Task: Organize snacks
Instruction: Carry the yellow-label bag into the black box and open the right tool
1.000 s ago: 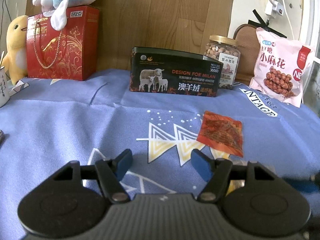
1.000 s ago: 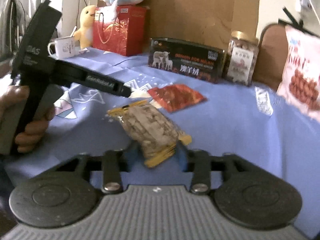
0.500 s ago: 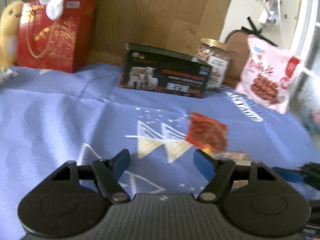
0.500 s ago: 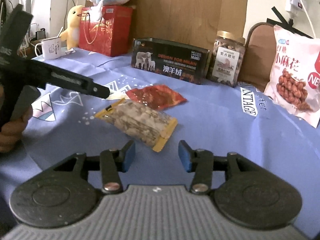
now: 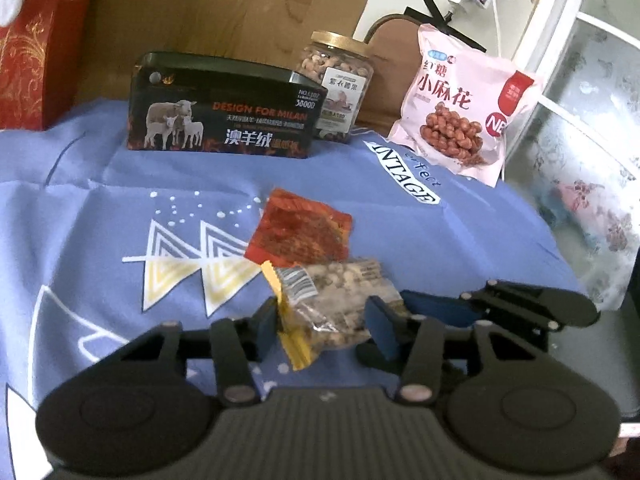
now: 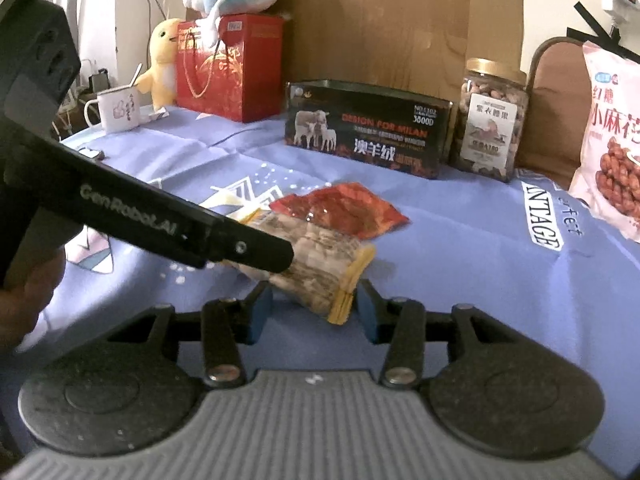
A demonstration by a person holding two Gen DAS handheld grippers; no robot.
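A clear nut packet with yellow ends [image 5: 332,300] [image 6: 320,260] lies on the blue cloth, touching a red snack packet [image 5: 300,232] [image 6: 344,208] behind it. My left gripper [image 5: 322,326] is open, its blue fingers on either side of the nut packet's near end. My right gripper [image 6: 314,314] is open too, its fingers flanking the packet's yellow end from the other side. The left gripper's black arm [image 6: 160,220] crosses the right wrist view and hides part of the packet.
At the back stand a black sheep-print tin [image 5: 220,120], a nut jar [image 5: 340,80], a pink snack bag [image 5: 460,100], a red gift bag [image 6: 232,64], a yellow plush [image 6: 160,60] and a white mug [image 6: 116,108]. The table's right edge [image 5: 560,264] is close.
My left gripper moved right and forward until its fingers flank the nut packet. My right gripper, which let the packet go a second ago, moved closer to the packet's yellow end.
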